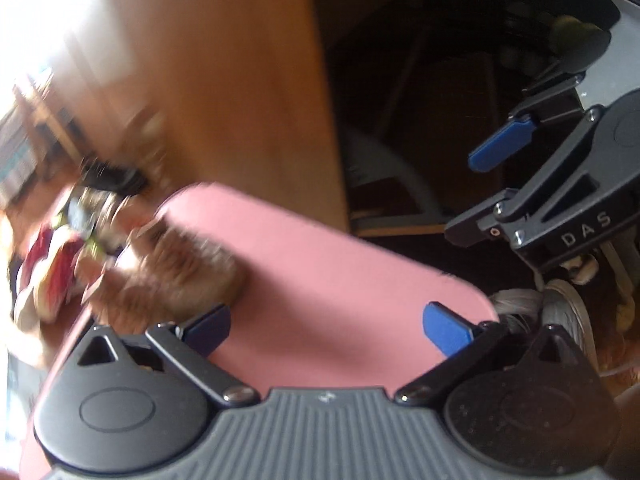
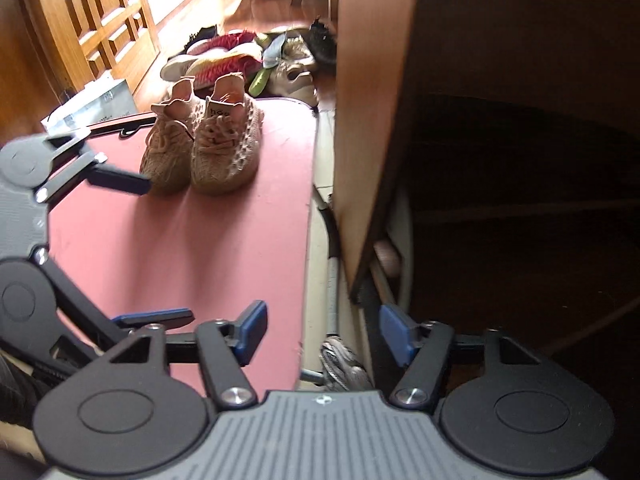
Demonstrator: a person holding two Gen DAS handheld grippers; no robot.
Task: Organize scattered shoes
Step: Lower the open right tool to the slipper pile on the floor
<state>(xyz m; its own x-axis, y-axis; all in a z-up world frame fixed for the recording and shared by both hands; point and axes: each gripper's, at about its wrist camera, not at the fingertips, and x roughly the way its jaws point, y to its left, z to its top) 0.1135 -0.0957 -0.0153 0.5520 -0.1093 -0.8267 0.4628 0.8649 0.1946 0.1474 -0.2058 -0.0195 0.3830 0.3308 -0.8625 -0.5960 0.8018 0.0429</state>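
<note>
While both stand empty, tan sneakers sit beyond the right gripper.

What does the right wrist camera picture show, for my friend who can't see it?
A pair of tan knit sneakers stands side by side on a pink mat, with a jumbled pile of other shoes on the wooden floor beyond it. The right gripper is open and empty at the bottom, the left gripper reaches in from the left, and a wooden cabinet stands on the right.
</note>
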